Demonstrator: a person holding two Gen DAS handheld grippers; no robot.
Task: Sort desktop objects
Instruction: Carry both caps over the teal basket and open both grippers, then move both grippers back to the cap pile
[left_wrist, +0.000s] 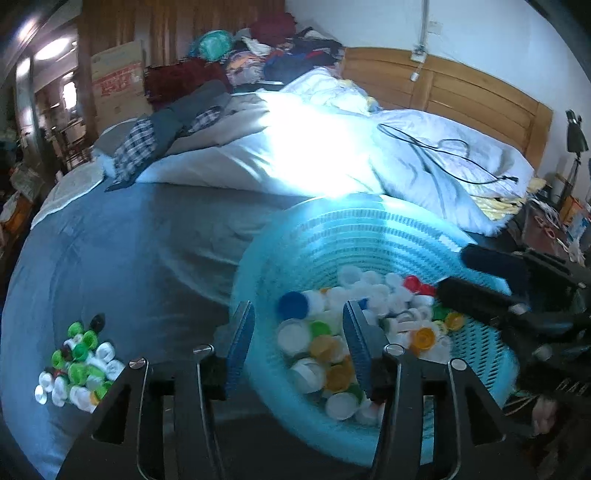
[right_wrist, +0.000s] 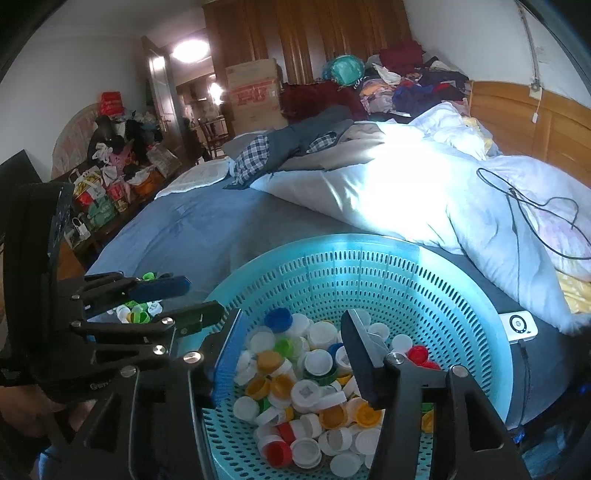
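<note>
Two grippers — left (left_wrist: 298, 345), right (right_wrist: 291, 356) — hang with jaws apart, empty, over caps (right_wrist: 317, 363) in the basket (right_wrist: 461, 295).

A perforated basket (right_wrist: 369, 280) sits on the bed (right_wrist: 192, 236), holding a heap of bottle caps (right_wrist: 310, 373). At its nine o'clock lies a smaller cap pile (left_wrist: 77, 365). A rumpled duvet (right_wrist: 406, 184) lies at twelve o'clock, a cable (right_wrist: 524, 218) on it.
</note>
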